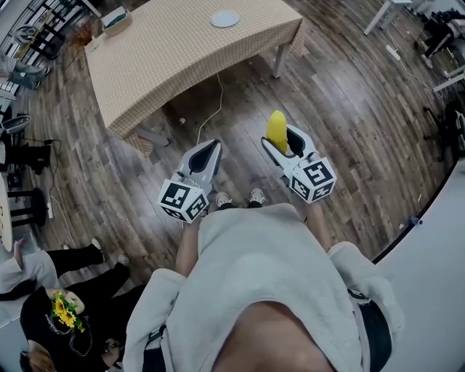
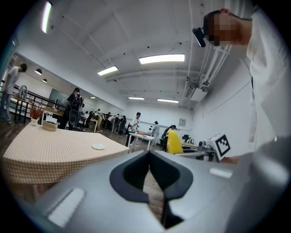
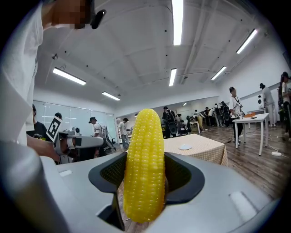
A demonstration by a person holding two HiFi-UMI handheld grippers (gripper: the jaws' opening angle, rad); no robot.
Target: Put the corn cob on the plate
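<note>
The yellow corn cob (image 1: 276, 129) stands upright between the jaws of my right gripper (image 1: 282, 142), which is shut on it; in the right gripper view the cob (image 3: 144, 166) fills the middle. A small white plate (image 1: 224, 19) lies on the far side of the checked table (image 1: 167, 58), well ahead of both grippers. From the right gripper the plate (image 3: 185, 147) shows past the cob to the right. My left gripper (image 1: 206, 155) is level with the right one over the wooden floor, shut and empty, its tips meeting (image 2: 149, 154). It sees the plate (image 2: 98, 146) and the cob (image 2: 174, 142).
A bowl (image 1: 116, 19) sits at the table's far left corner. A white cable (image 1: 211, 116) runs across the floor from under the table. A person sits at the lower left by yellow flowers (image 1: 64, 309). White desks (image 1: 385, 11) and several people stand further back.
</note>
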